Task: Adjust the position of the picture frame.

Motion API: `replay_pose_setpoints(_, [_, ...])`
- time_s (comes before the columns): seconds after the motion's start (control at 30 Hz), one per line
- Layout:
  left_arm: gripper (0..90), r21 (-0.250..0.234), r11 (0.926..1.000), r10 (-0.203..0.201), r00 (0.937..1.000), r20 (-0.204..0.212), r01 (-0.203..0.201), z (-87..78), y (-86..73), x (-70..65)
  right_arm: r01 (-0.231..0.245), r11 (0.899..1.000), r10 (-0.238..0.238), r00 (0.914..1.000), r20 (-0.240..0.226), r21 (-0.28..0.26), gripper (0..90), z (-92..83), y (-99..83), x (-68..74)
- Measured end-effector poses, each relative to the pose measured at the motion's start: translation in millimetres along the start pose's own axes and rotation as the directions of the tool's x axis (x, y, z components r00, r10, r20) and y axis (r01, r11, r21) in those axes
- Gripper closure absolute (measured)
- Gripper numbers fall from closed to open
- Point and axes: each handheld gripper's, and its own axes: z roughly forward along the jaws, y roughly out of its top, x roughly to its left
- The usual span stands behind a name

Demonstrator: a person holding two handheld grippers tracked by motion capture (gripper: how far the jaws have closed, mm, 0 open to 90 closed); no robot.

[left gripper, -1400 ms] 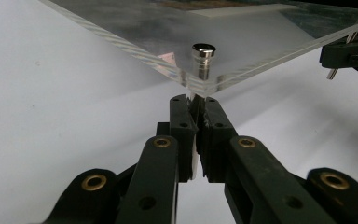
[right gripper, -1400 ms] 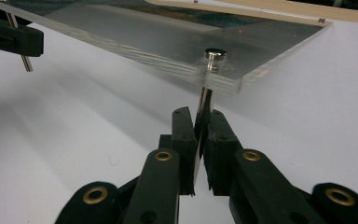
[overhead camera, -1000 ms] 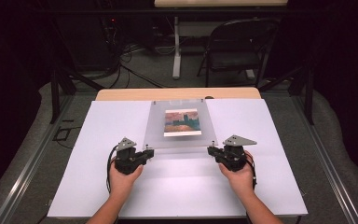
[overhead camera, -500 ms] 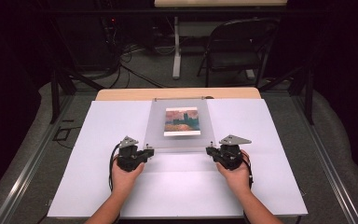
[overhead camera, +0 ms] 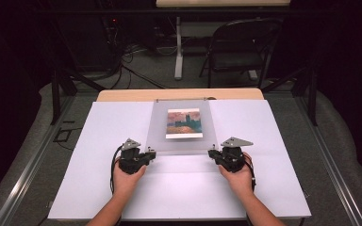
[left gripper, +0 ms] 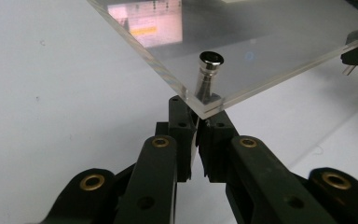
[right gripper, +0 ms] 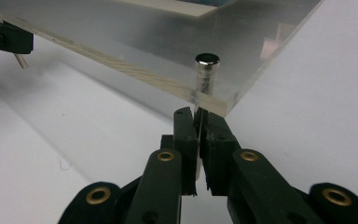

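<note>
Jaws first: the left gripper [left gripper: 196, 128] has its jaws pinched almost together right under the near-left corner of the clear acrylic frame [overhead camera: 181, 141], seemingly clamped on the thin lower sheet or pin end there, though the exact bite is hard to make out. The right gripper [right gripper: 198, 122] matches it, jaws narrowed on a thin edge below the near-right corner. From the high view, the left gripper [overhead camera: 147, 155] and right gripper [overhead camera: 214, 154] sit at the two near corners, a hand behind each.

The frame itself lies on the white worktop [overhead camera: 273, 188], towards the far middle, with a small landscape picture [overhead camera: 184, 123] sandwiched inside. A metal standoff pin [left gripper: 209, 77] stands through the left corner, and its twin, the right pin [right gripper: 205, 74], through the other.

My read: this is a two-handed lift or shift of the frame by its near edge. To do it well, both hands want to move as one, same height, same pace, so the panel doesn't twist between the two grips. Keep the pinch firm but not crushing; acrylic corners are slick and chip easily. Watch the far edge too: if it drags on the worktop, the picture inside could slide. Small, level, synchronised motion is the safe call here.
</note>
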Motion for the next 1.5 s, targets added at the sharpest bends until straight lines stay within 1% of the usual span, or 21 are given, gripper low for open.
replay_pose_setpoints(0.03, [84.5, -0.001, 1.0000, 0.000, 1.0000, -0.002, 0.000, 1.1, -1.0, 0.0, 0.000, 1.000, 0.000, 1.0000, 0.000, 0.004, 85.4, 0.4, -0.5, 0.1])
replay_pose_setpoints(0.1, [84.4, 0.016, 0.9999, 0.005, 1.0000, -0.003, -0.005, 2.1, -2.1, 0.5, 0.005, 1.000, -0.005, 1.0000, 0.001, 0.013, 85.4, 2.3, -2.6, 0.0])
replay_pose_setpoints(0.4, [84.3, 0.038, 0.9992, 0.011, 0.9998, -0.019, -0.010, 5.9, -6.0, 0.2, 0.011, 0.999, -0.011, 0.9999, -0.002, 0.044, 85.4, 6.0, -6.9, -0.3])
replay_pose_setpoints(0.43, [84.2, 0.051, 0.9986, 0.012, 0.9998, -0.017, -0.011, 6.5, -6.9, 0.6, 0.012, 0.998, -0.012, 0.9999, -0.003, 0.055, 85.5, 7.5, -8.9, -0.3])
replay_pose_setpoints(0.47, [84.1, 0.050, 0.9987, 0.009, 0.9998, -0.015, -0.008, 6.2, -7.0, 0.5, 0.018, 0.998, -0.018, 0.9998, -0.001, 0.062, 85.5, 7.9, -9.5, -0.5])
replay_pose_setpoints(0.6, [84.2, 0.047, 0.9988, 0.014, 0.9997, -0.018, -0.013, 6.0, -7.7, -0.7, 0.016, 0.998, -0.016, 0.9999, -0.003, 0.064, 85.4, 6.9, -10.0, -0.9])
replay_pose_setpoints(0.63, [84.2, 0.050, 0.9986, 0.020, 0.9996, -0.017, -0.020, 5.7, -7.8, -0.7, 0.017, 0.998, -0.017, 0.9998, -0.004, 0.060, 85.4, 7.2, -10.7, -1.0])
replay_pose_setpoints(0.73, [84.2, 0.051, 0.9985, 0.020, 0.9997, -0.017, -0.019, 5.3, -8.3, -1.0, 0.020, 0.998, -0.019, 0.9998, -0.004, 0.058, 85.4, 7.1, -10.9, -1.1])
replay_pose_setpoints(0.93, [83.8, 0.049, 0.9987, 0.015, 0.9998, -0.009, -0.015, 5.4, -8.7, 0.0, 0.015, 0.998, -0.015, 0.9999, -0.003, 0.061, 85.2, 6.6, -11.5, -1.0])
replay_pose_setpoints(1.03, [83.0, 0.040, 0.9992, 0.007, 1.0000, -0.003, -0.007, 5.7, -9.3, 0.5, 0.017, 0.998, -0.017, 0.9998, -0.005, 0.055, 84.6, 6.7, -11.9, -1.1])
replay_pose_setpoints(1.07, [83.0, 0.033, 0.9995, 0.000, 1.0000, 0.003, 0.000, 5.3, -9.5, 1.0, 0.017, 0.998, -0.017, 0.9998, -0.005, 0.054, 83.1, 6.6, -12.0, -1.0])
replay_pose_setpoints(1.1, [80.8, 0.029, 0.9996, -0.002, 1.0000, 0.004, 0.002, 5.1, -9.5, 1.1, 0.020, 0.999, -0.020, 0.9998, -0.010, 0.043, 78.8, 6.3, -11.9, -0.1])
replay_pose_setpoints(1.13, [79.2, 0.024, 0.9997, -0.005, 0.9999, 0.009, 0.005, 4.6, -9.5, 1.3, 0.024, 0.999, -0.024, 0.9997, -0.008, 0.045, 77.5, 6.1, -11.7, 0.3])
replay_pose_setpoints(1.2, [75.6, 0.018, 0.9998, -0.001, 1.0000, 0.010, 0.000, 3.6, -9.5, 1.0, 0.033, 0.998, -0.032, 0.9994, -0.009, 0.047, 74.3, 5.8, -11.5, 1.8])
replay_pose_setpoints(1.23, [71.1, 0.021, 0.9997, 0.011, 0.9999, 0.001, -0.011, 2.7, -9.7, -0.2, 0.045, 0.998, -0.045, 0.9990, -0.001, 0.053, 67.3, 5.9, -12.0, 3.7])
replay_pose_setpoints(1.3, [65.3, 0.016, 0.9998, 0.012, 0.9999, -0.001, -0.012, 2.9, -10.5, -1.2, 0.044, 0.998, -0.044, 0.9990, -0.001, 0.052, 61.8, 5.6, -12.4, 4.4])
replay_pose_setpoints(1.33, [65.3, 0.018, 0.9997, 0.014, 0.9999, 0.000, -0.014, 2.4, -10.9, -1.8, 0.044, 0.998, -0.044, 0.9990, -0.001, 0.052, 61.8, 5.6, -12.4, 4.4])
replay_pose_setpoints(1.37, [57.6, 0.024, 0.9996, 0.013, 0.9999, 0.001, -0.013, 2.0, -11.7, -3.0, 0.039, 0.998, -0.039, 0.9992, 0.000, 0.048, 55.3, 4.1, -12.3, 5.2])
replay_pose_setpoints(1.4, [55.0, 0.024, 0.9996, 0.013, 0.9999, 0.001, -0.013, 2.0, -11.7, -3.0, 0.039, 0.998, -0.039, 0.9992, 0.000, 0.048, 55.3, 4.1, -12.3, 5.2])
replay_pose_setpoints(1.43, [51.7, 0.038, 0.9992, 0.015, 0.9999, 0.004, -0.015, 0.9, -12.7, -4.3, 0.029, 0.998, -0.029, 0.9995, -0.009, 0.047, 48.2, 2.0, -12.2, 6.1])
replay_pose_setpoints(1.5, [47.8, 0.043, 0.9989, 0.017, 0.9999, 0.001, -0.017, -0.2, -13.3, -5.3, 0.023, 0.999, -0.023, 0.9997, -0.010, 0.044, 45.2, -1.4, -12.2, 7.3])
